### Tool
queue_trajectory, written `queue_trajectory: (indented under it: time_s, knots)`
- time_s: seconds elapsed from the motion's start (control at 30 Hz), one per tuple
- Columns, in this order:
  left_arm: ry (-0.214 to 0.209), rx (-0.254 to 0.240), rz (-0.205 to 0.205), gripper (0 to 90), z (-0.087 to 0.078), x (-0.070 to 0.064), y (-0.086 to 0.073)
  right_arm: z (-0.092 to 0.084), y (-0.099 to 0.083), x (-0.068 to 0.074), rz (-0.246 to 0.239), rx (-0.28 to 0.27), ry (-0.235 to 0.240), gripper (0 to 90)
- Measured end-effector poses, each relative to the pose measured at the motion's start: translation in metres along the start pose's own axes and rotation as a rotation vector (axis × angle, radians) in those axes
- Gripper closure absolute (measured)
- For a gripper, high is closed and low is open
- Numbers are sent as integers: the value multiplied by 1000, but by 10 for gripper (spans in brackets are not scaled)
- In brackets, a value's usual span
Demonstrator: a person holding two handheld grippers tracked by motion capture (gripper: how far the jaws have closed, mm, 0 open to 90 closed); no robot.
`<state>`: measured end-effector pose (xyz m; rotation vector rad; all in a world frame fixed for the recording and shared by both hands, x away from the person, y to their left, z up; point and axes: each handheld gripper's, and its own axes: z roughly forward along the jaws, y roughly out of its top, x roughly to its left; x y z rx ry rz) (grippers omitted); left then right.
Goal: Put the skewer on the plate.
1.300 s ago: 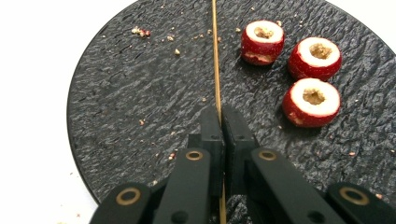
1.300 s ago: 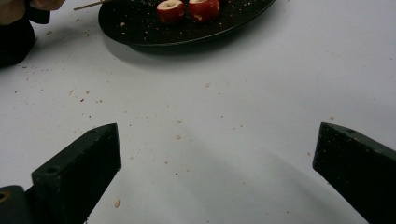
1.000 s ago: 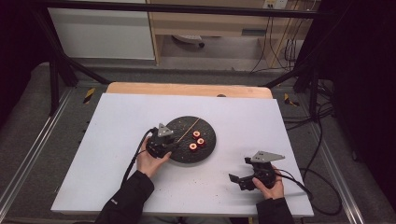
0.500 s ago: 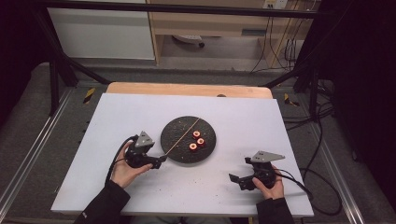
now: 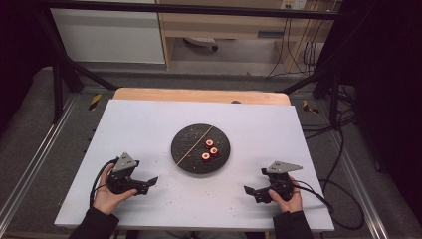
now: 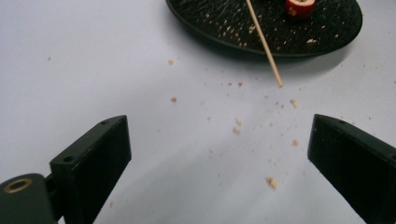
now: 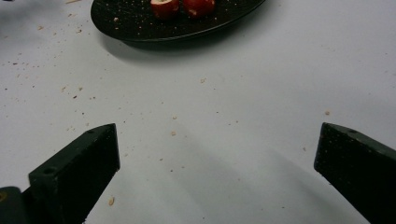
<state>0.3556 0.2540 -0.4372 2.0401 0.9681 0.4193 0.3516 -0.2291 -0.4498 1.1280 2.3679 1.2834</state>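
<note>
A black round plate (image 5: 189, 137) sits mid-table with a thin wooden skewer (image 5: 194, 146) lying across it, one end poking over the front-left rim. Three red fruit pieces (image 5: 209, 149) cluster on its right half. My left gripper (image 5: 149, 185) rests at the front left, well clear of the plate. Its jaws have just been opening and stand wide with nothing between them. The left gripper view has the plate (image 6: 224, 28), skewer (image 6: 264, 42) and a red piece (image 6: 300, 6) beyond the open left gripper (image 6: 218, 122). My right gripper (image 5: 250, 193) is open at the front right, also facing the plate (image 7: 140, 23).
Crumbs (image 6: 271, 183) are scattered over the white tabletop (image 5: 149, 124) in front of the plate. A wooden strip (image 5: 199, 95) borders the far edge. Cables (image 5: 338, 199) trail off the right side, and black frame legs (image 5: 59, 74) stand at the left.
My left hand has drawn back from the plate's left rim toward the front left of the table, and its jaws have opened. The skewer stays on the plate. The right hand has not moved.
</note>
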Motion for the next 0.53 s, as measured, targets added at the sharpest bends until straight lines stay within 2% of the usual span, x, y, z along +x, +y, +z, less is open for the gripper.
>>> queue_trajectory:
  time_s: [0.17, 0.53]
  knots:
    - [0, 17, 28, 40, -4, 0, -11, 1, -1, 0, -1, 7, -4, 12]
    - [-10, 27, 23, 37, 0, 0, -18, 2, -1, 0, -9, 17, -10, 12]
